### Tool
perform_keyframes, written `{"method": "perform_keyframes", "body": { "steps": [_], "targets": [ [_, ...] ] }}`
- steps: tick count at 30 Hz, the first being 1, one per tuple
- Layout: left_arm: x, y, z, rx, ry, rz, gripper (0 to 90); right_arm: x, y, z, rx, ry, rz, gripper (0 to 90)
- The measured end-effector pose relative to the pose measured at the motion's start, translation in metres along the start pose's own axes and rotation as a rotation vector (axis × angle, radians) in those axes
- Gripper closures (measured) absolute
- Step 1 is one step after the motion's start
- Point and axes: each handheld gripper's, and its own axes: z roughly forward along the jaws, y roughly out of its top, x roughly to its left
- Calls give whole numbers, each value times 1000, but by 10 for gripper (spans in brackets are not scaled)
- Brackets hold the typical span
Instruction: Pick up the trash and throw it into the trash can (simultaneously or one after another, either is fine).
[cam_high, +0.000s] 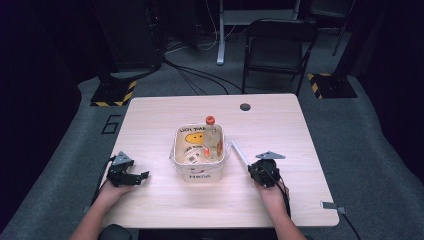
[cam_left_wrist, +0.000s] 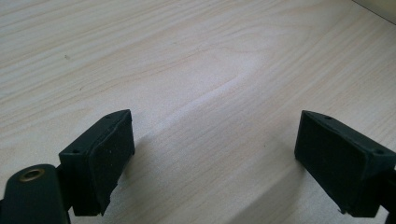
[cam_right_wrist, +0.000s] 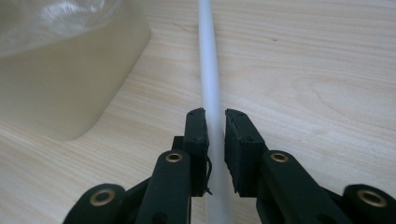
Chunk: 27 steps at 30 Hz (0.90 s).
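My right hand-held gripper (cam_right_wrist: 215, 122) is clenched on a thin white stick (cam_right_wrist: 211, 88), both black jaws pinching it from either side, the stick running straight up between them and away over the pale wood. From above, that right hand-held gripper (cam_high: 263, 171) sits just right of the tub, and the white stick (cam_high: 239, 152) slants up and to the left from its jaws, its far end close by the tub's right rim. The tub (cam_high: 198, 172) is a squarish translucent container near the middle of the worktop (cam_high: 150, 115), with yellow and orange print showing inside it; in my right gripper view its milky wall (cam_right_wrist: 70, 79) looms just to the left of the stick. A clear bottle with an orange cap (cam_high: 211, 137) stands upright in the tub's right back corner. Over on the other side, my left hand-held gripper (cam_left_wrist: 212, 158) is released, jaws spread wide with bare wood between them, and it (cam_high: 127, 172) rests well apart from the tub on the left
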Motion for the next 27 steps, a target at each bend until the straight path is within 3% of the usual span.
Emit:
{"method": "perform_keyframes", "body": {
  "steps": [4, 9, 15, 27],
  "targets": [
    [0, 0, 0, 0, 0, 2, 119, -4, 4, -7, -1, 21, 13, 787],
    [0, 0, 0, -2, 1, 1, 119, -9, 12, -24, -3, 37, -9, 788],
    [0, 0, 0, 0, 0, 0, 119, -9, 20, -44, -12, 10, -75, 790],
    [0, 0, 0, 0, 0, 1, 119, -13, 24, -62, -7, 22, -83, 790]
  ]
}}
